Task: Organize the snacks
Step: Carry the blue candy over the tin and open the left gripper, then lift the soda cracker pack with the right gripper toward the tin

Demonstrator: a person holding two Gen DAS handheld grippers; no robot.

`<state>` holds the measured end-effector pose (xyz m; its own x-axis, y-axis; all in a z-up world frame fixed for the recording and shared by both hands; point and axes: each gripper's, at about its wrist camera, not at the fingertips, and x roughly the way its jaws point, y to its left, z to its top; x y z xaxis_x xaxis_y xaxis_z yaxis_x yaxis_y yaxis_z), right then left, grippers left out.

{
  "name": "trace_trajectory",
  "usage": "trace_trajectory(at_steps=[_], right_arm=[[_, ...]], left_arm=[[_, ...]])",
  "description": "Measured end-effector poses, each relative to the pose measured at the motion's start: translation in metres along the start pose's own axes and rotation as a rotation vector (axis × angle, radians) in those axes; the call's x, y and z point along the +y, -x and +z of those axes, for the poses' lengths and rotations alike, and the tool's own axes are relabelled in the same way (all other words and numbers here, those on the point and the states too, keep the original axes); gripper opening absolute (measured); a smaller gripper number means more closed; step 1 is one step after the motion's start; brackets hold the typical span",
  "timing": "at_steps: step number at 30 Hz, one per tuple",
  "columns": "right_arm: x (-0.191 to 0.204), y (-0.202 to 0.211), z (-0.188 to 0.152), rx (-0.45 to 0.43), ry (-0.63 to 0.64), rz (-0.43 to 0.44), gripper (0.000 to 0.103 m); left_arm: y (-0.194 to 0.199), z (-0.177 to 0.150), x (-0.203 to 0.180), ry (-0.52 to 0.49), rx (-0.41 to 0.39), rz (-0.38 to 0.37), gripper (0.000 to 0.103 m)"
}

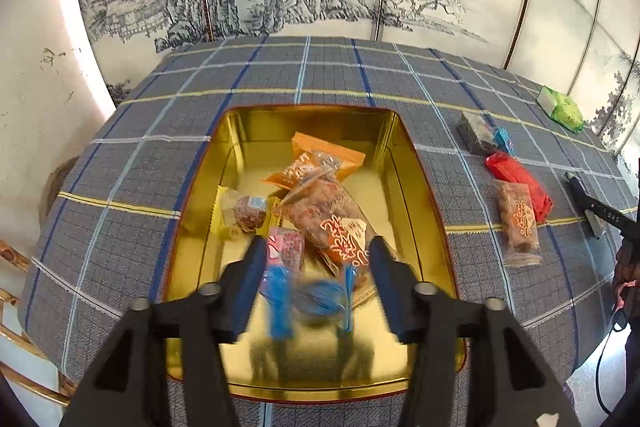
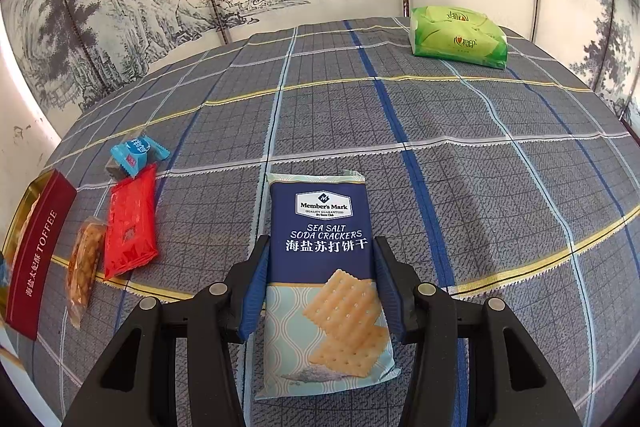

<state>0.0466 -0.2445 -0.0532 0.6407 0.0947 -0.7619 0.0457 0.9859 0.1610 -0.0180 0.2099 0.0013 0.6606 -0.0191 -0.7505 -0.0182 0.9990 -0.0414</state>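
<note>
Tin [image 1: 424, 187] front half bare; snacks [image 1: 320, 211] crowd centre.

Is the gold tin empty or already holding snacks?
Partly filled. The gold tin has no lid on and holds several wrapped snacks piled mid-tin; bare gold floor shows around them.

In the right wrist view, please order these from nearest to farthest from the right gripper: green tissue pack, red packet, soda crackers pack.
1. soda crackers pack, between the right gripper fingers.
2. red packet, left side.
3. green tissue pack, far edge, right.
</note>
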Motion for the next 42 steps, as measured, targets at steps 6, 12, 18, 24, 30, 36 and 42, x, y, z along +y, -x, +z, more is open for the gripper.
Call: trace_trajectory(at_steps=[6,12,18,24,30,36,42], right_arm=[[0.0,-0.001,0.0,0.001,0.003,-0.002,0.05],[0.0,-0.001,-0.001,0.001,0.007,-0.003,0.05],[0.007,0.005,-0.008,0.005,0.017,0.027,0.05],[0.019,0.018,-0.019,0.019,0.007,0.083,0.05],[0.035,0.038,-0.027,0.014,0.02,0.131,0.05],[0.071,0.065,-0.024,-0.009,0.071,0.2,0.05],[0.116,0.084,-0.018,-0.027,0.134,0.272,0.05]], left_arm=[[0.015,0.002,0.0,0.0,-0.046,0.005,0.065],[0.021,-0.003,-0.004,-0.005,-0.043,0.051,0.065],[0.026,-0.009,-0.003,0.008,-0.056,0.106,0.065],[0.028,-0.012,0.001,0.02,-0.06,0.141,0.066],[0.031,-0.015,0.007,0.043,-0.058,0.149,0.066],[0.033,-0.017,0.011,0.051,-0.062,0.156,0.066],[0.034,-0.02,0.013,0.058,-0.067,0.155,0.068]])
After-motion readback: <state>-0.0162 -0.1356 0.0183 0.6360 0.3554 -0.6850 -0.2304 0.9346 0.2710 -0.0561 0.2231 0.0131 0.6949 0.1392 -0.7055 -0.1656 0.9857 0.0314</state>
